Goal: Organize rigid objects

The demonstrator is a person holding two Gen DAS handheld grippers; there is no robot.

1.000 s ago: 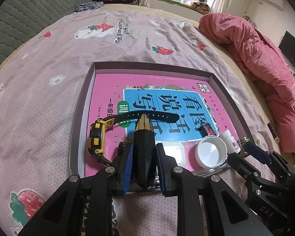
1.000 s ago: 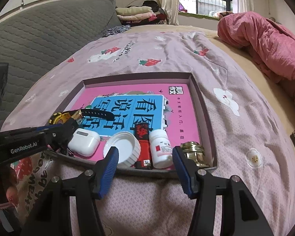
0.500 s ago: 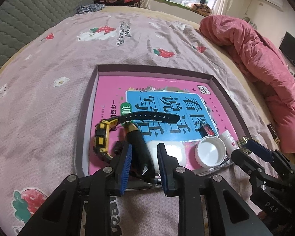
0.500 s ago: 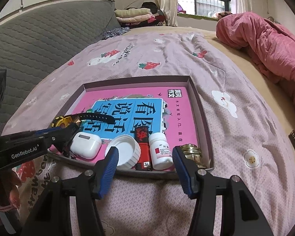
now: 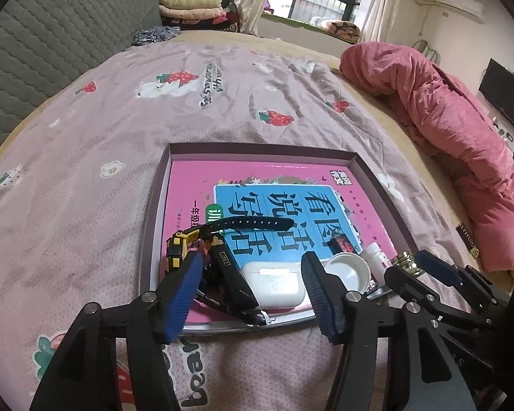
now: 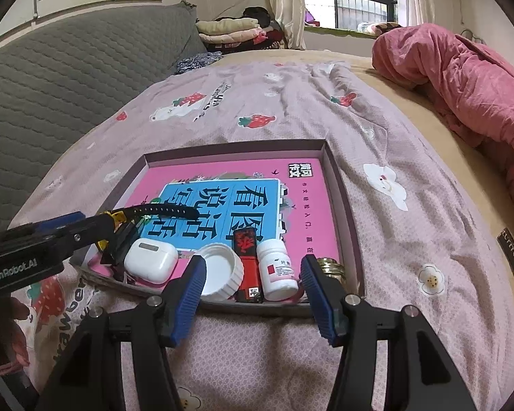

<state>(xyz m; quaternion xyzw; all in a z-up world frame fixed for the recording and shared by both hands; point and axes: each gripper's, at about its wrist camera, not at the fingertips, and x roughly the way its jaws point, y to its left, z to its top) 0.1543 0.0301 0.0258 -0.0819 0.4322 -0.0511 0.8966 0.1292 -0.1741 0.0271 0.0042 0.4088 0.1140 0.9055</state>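
Observation:
A shallow tray (image 5: pixel 257 147) on the bed holds a pink book (image 5: pixel 274 205). On the book lie a yellow-and-black watch (image 5: pixel 176 250), a slim black folding tool (image 5: pixel 233 281), a white earbud case (image 5: pixel 274 281), a white lid (image 6: pixel 222 270), a red lighter (image 6: pixel 248 263), a white pill bottle (image 6: pixel 277 270) and a gold ring-shaped piece (image 6: pixel 330 267). My left gripper (image 5: pixel 252 267) hovers over the tray's near edge. Its jaws are opening, and the black tool lies loose below them. My right gripper (image 6: pixel 252 267) stands open and holds nothing, just in front of the lighter and bottle.
The tray rests on a mauve strawberry-print bedspread (image 6: pixel 394 226). A pink quilt (image 5: pixel 445 120) is heaped at the right. A grey padded headboard (image 6: pixel 68 78) runs along the left, with folded laundry (image 6: pixel 229 32) at the far end by the window.
My left gripper opened and let go of the black tool, which now lies flat in the tray beside the earbud case. That gripper also rose slightly. The right gripper stayed put.

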